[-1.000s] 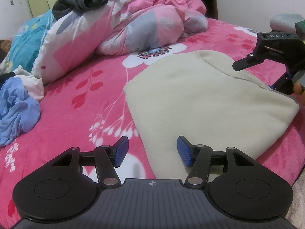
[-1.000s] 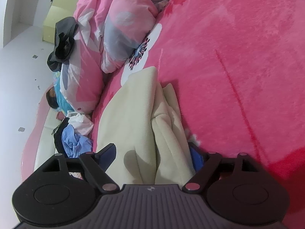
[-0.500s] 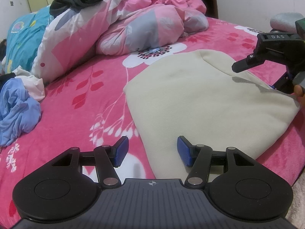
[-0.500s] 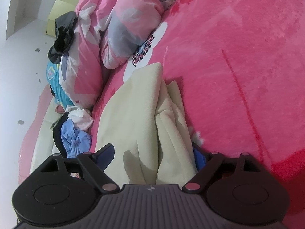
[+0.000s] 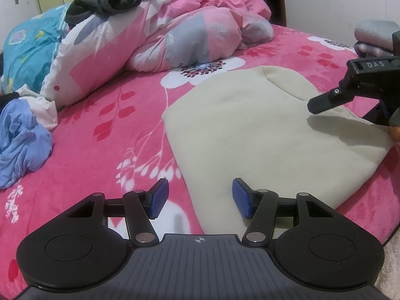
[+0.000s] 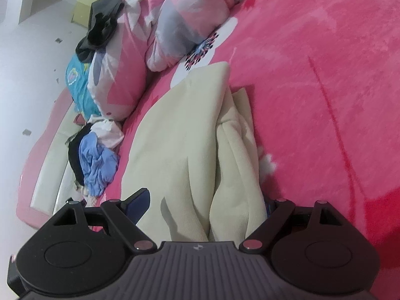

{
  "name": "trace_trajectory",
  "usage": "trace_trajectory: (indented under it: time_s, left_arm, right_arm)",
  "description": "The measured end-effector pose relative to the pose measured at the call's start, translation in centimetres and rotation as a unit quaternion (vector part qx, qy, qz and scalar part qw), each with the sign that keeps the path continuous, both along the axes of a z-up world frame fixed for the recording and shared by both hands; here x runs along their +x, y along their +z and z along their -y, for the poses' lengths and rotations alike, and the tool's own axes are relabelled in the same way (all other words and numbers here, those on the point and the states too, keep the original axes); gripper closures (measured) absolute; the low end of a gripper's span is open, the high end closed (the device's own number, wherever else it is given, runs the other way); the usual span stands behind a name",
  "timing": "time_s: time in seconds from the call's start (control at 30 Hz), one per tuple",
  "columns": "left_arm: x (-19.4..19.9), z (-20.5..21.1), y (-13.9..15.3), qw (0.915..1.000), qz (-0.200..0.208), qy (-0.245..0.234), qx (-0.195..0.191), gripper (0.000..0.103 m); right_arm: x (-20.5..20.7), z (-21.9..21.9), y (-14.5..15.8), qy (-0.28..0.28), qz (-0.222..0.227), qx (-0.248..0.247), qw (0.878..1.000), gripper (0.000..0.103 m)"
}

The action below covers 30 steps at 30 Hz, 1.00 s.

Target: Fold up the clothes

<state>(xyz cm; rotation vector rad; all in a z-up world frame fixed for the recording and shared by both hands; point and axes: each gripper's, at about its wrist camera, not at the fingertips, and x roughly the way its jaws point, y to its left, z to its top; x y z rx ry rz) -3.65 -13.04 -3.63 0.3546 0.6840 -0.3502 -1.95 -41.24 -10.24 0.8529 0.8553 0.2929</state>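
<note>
Taking the cream garment (image 5: 262,130) on my pink floral blanket (image 5: 105,130) as landmark: a blue shirt (image 5: 22,140) lies bunched well left. My left gripper (image 5: 198,197) hovers released over its near-left edge. My right gripper (image 6: 203,205) gapes around its bunched right edge, nothing clamped.

Both wrist cameras are looking down close over the bed (image 5: 100,130), both sharing the cream cloth (image 5: 250,130) (image 6: 180,137).

A pink floral bedspread (image 5: 105,135) covers the bed; a crumpled quilt (image 5: 190,32) lies beside a teal pillow (image 5: 27,50) near the wall.
</note>
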Motion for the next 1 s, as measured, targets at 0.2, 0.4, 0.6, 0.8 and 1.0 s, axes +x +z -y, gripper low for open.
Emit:
trace_trajectory:
  time_s: [0.2,0.4,0.6,0.8,1.0]
  left_arm:
    - [0.1,0.0,0.1,1.0000,-0.001,-0.001,0.001,0.046]
    - [0.2,-0.2,0.1,1.0000,-0.002,-0.003,-0.002,0.046]
    - [1.3,-2.4,0.9,0.9959,-0.047,-0.013,-0.076,0.045]
    - [3.9,-6.2,1.0,0.9639,-0.137,-0.020,-0.228,0.035]
    - [6.5,-6.8,-1.3,0.9321,-0.212,-0.028,-0.292,0.030]
  right_arm:
    - [0.6,-0.1,0.0,0.024,0.000,-0.003,1.000,0.020]
    - [2.0,0.1,-0.5,0.036,-0.003,-0.001,0.999,0.031]
    - [1.5,0.1,-0.7,0.041,0.005,-0.009,0.999,0.039]
    - [1.3,0.0,-0.8,0.038,0.009,-0.004,0.999,0.039]
    - [0.9,0.2,-0.9,0.036,0.017,0.004,0.999,0.039]
